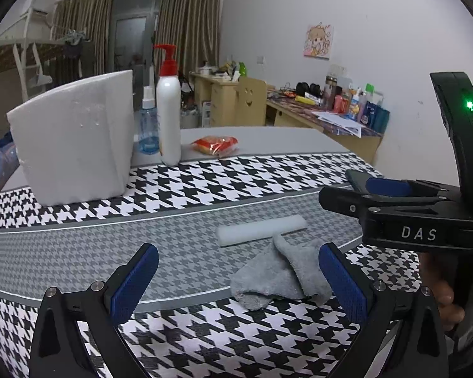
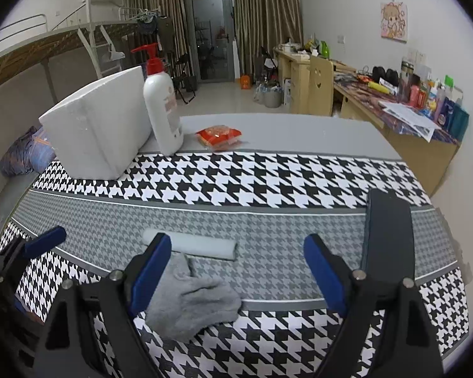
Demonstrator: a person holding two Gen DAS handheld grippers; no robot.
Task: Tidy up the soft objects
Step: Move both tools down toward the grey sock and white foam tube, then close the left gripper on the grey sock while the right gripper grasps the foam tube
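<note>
Your left tongs (image 1: 238, 283) and right tongs (image 2: 238, 277): both gape wide, empty | grey sock (image 2: 189, 299) crumpled at near bench (image 2: 268, 176) edge, untouched | foam strip (image 2: 201, 245) just beyond it | foam box (image 2: 101, 129) far left | sorting looks unstarted.

Sock (image 1: 277, 275) on tablecloth (image 1: 205, 186), foam strip (image 1: 261, 230) just behind it, foam block (image 1: 75, 138) far left, pump bottle (image 1: 168, 107) beside block
</note>
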